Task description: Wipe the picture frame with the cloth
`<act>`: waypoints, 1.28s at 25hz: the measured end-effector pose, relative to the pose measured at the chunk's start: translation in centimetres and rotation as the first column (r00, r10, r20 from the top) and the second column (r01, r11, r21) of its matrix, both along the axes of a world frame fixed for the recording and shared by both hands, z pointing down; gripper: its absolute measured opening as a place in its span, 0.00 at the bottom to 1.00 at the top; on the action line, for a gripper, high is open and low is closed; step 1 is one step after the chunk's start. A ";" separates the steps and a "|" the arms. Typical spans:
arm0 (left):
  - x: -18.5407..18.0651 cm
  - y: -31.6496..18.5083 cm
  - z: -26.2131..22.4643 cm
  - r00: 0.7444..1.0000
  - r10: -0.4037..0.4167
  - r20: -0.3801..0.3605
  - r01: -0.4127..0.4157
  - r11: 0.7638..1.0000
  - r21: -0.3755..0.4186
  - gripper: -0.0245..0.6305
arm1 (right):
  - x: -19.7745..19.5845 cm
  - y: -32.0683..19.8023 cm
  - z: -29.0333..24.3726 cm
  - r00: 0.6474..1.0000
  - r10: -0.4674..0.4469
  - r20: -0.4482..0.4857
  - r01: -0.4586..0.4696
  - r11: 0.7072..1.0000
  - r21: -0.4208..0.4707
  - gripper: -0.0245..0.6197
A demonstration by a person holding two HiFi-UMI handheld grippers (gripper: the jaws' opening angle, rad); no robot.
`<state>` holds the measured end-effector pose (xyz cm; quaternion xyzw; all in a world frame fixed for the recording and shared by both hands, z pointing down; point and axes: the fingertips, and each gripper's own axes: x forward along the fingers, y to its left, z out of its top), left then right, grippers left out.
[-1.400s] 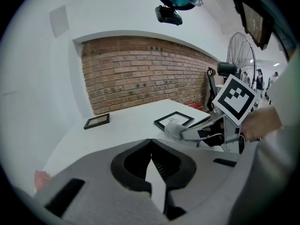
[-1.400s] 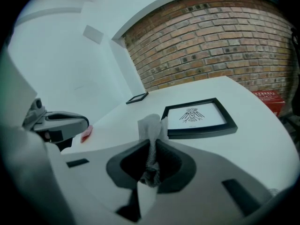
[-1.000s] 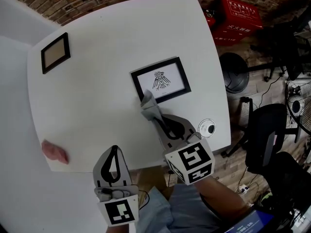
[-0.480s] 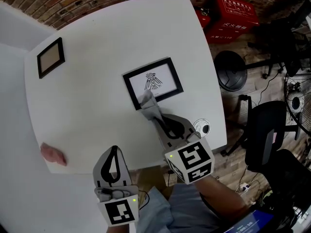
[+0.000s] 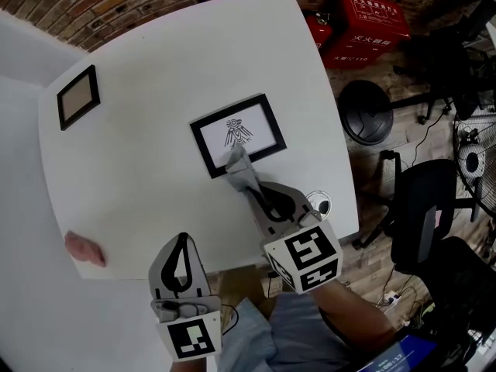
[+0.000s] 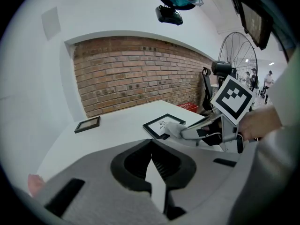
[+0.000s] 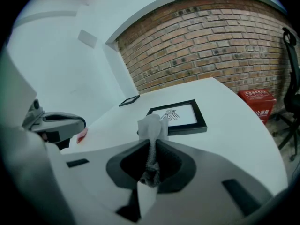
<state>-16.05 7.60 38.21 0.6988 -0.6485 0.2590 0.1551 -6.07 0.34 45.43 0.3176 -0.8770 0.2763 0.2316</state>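
A black picture frame (image 5: 238, 134) with a white print of a dark figure lies flat in the middle of the white table (image 5: 155, 91); it also shows in the right gripper view (image 7: 177, 116) and the left gripper view (image 6: 161, 124). My right gripper (image 5: 246, 183) is shut on a grey-white cloth (image 5: 239, 167), whose free end sticks up (image 7: 152, 127) and reaches the frame's near edge. My left gripper (image 5: 180, 263) hangs below the table's near edge, jaws closed together with nothing in them.
A smaller dark frame (image 5: 78, 97) lies at the table's far left. A pink cloth (image 5: 85, 249) sits at the near left edge. A round fitting (image 5: 316, 204) is set in the table near the right edge. Red crates (image 5: 364, 23) and office chairs (image 5: 434, 223) stand on the floor at right.
The head view has shifted, so the table and frame sit further left and up. The cloth tip now overlaps the frame's near edge. The left gripper has not moved.
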 end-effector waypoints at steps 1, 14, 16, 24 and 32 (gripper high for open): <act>0.1 0.0 0.0 1.000 0.001 -0.001 -0.001 1.000 -0.002 0.05 | 0.1 0.0 0.0 1.000 0.002 0.000 -0.002 1.000 -0.001 0.09; 0.7 -0.5 0.4 1.000 0.014 0.000 -0.014 1.000 -0.009 0.05 | 1.1 -0.5 0.3 1.000 0.020 -0.001 -0.020 1.000 -0.003 0.09; 0.8 -0.7 0.3 1.000 0.015 0.000 -0.015 1.000 -0.003 0.05 | 1.1 -0.6 0.3 1.000 0.021 -0.001 -0.021 1.000 -0.003 0.09; 1.2 -1.2 0.4 1.000 0.027 0.005 -0.027 1.000 -0.012 0.05 | 1.5 -1.1 0.3 1.000 0.029 0.002 -0.029 1.000 -0.005 0.09; 1.9 -1.9 0.6 0.999 0.038 0.002 -0.038 0.999 -0.016 0.05 | 1.9 -1.6 0.3 0.999 0.038 0.010 -0.038 0.999 -0.006 0.09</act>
